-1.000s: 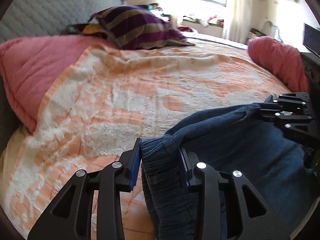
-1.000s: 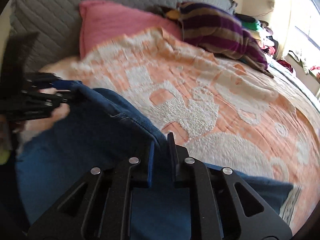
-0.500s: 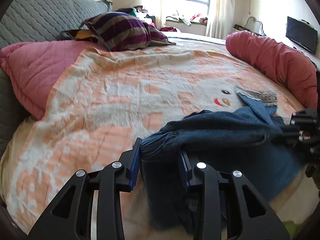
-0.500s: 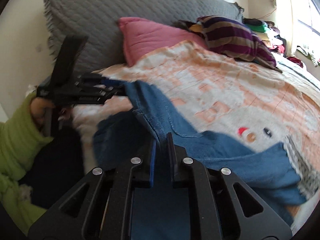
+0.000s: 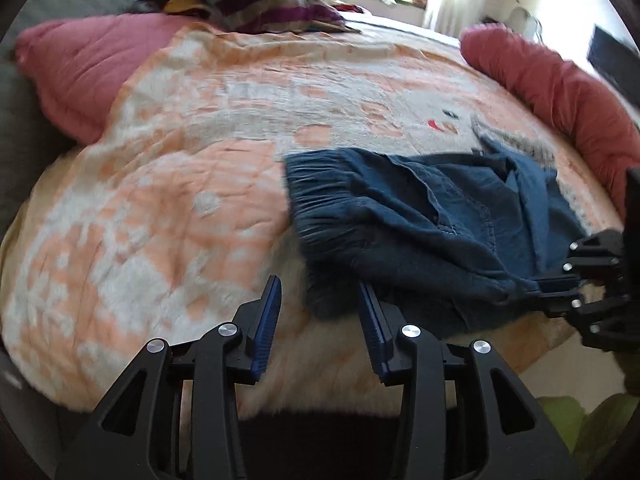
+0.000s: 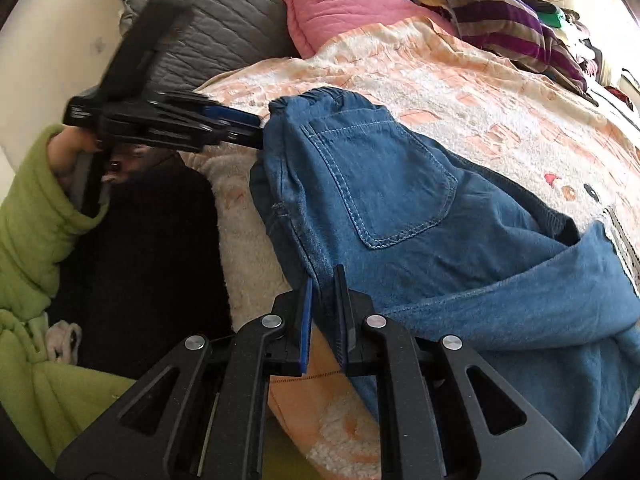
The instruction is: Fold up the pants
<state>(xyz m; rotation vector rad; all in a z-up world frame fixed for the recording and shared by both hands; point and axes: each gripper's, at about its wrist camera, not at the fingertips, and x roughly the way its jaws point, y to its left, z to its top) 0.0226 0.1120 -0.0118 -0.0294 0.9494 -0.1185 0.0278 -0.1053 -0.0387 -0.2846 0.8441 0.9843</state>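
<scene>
The bed (image 5: 168,208) is lying under an orange and white blanket (image 6: 500,92), with a pink pillow (image 5: 80,72) and a striped cushion (image 5: 256,0) sitting at its far end and a red bolster (image 5: 560,92) lying along one side. The blue pants (image 6: 400,208) are lying crumpled near the front edge of the bed, back pocket facing up, elastic waistband pointing toward the left gripper (image 5: 320,308). That gripper's jaws are opening, standing apart around a loose edge of the waistband without pressing on it. The right gripper (image 6: 324,284) is clenching the pants' fabric edge between its nearly closed jaws. A hand (image 6: 70,148) in a green sleeve (image 6: 32,216) is holding the left gripper's handle.
</scene>
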